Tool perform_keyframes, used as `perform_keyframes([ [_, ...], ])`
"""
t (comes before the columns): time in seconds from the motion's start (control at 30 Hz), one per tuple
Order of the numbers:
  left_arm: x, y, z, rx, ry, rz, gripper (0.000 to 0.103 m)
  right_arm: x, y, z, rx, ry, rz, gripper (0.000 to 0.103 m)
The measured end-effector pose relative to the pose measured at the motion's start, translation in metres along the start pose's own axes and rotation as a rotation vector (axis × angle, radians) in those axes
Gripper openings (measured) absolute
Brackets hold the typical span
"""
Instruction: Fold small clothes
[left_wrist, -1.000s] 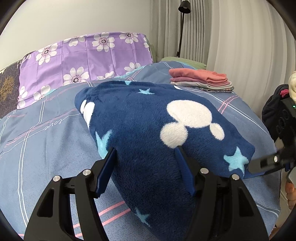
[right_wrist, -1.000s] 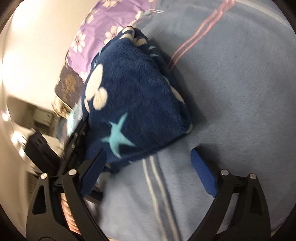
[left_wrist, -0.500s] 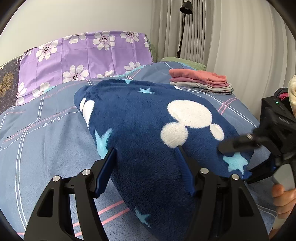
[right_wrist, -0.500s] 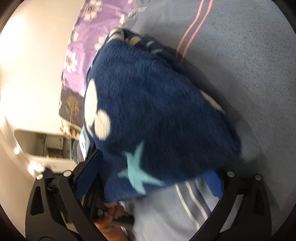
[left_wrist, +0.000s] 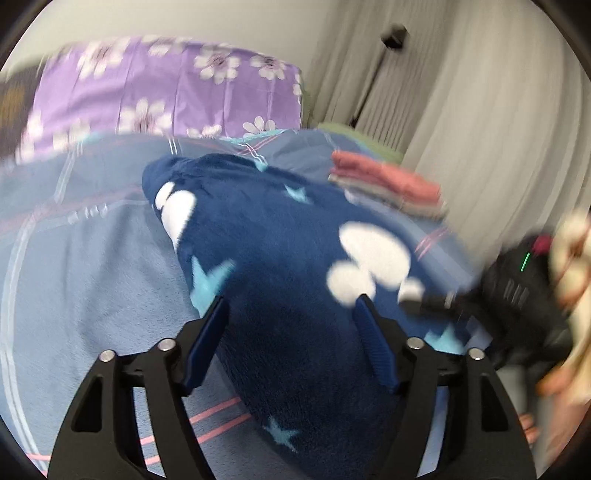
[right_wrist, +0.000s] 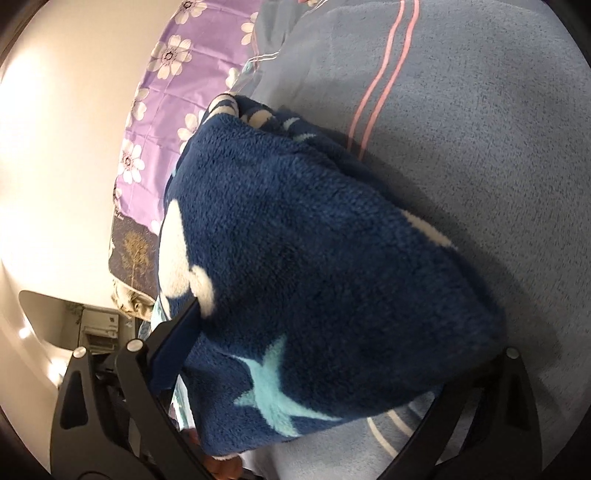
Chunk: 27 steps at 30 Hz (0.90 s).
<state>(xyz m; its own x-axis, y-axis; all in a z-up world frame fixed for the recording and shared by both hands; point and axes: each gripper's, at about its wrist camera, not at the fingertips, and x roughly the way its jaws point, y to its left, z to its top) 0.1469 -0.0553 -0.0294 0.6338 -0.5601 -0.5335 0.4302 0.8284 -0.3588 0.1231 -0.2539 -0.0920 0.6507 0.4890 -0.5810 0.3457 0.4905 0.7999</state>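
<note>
The fluffy blue garment (left_wrist: 280, 258) lies folded on the bed (left_wrist: 85, 280). The left tool (left_wrist: 291, 332) has just been opening; its jaws sit loose around the garment. The right tool (right_wrist: 332, 354) straddles the garment too, but I cannot tell if it squeezes.

Left wrist view, motion-blurred throughout: purple flowered pillow (left_wrist: 166, 96), stack of folded clothes (left_wrist: 388, 181), dark lamp (left_wrist: 395, 37); right gripper (left_wrist: 424, 303) smeared, finger positions unreadable
Right wrist view: right-hand finger buried under blue fleece garment (right_wrist: 314, 258); garment's near edge cut off by the gripper body; bed cover (right_wrist: 480, 147) beneath it concealed
</note>
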Motion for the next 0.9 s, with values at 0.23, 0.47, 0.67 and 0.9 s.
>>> perform_keyframes([
  [0.23,0.045,0.082,0.048,-0.272,0.036,0.001,0.086,-0.012,-0.015,-0.001,-0.05,0.02,0.015,0.098],
  [0.47,0.119,0.127,0.071,-0.425,0.112,-0.097,0.092,-0.011,-0.016,0.003,-0.051,0.064,0.044,0.1],
  [0.67,0.153,0.131,0.088,-0.357,0.107,-0.143,0.073,-0.008,-0.019,0.013,0.02,0.095,0.06,0.101],
  [0.9,0.113,0.11,0.109,-0.206,0.031,-0.129,0.047,-0.021,0.014,0.016,-0.183,0.101,-0.018,0.055],
])
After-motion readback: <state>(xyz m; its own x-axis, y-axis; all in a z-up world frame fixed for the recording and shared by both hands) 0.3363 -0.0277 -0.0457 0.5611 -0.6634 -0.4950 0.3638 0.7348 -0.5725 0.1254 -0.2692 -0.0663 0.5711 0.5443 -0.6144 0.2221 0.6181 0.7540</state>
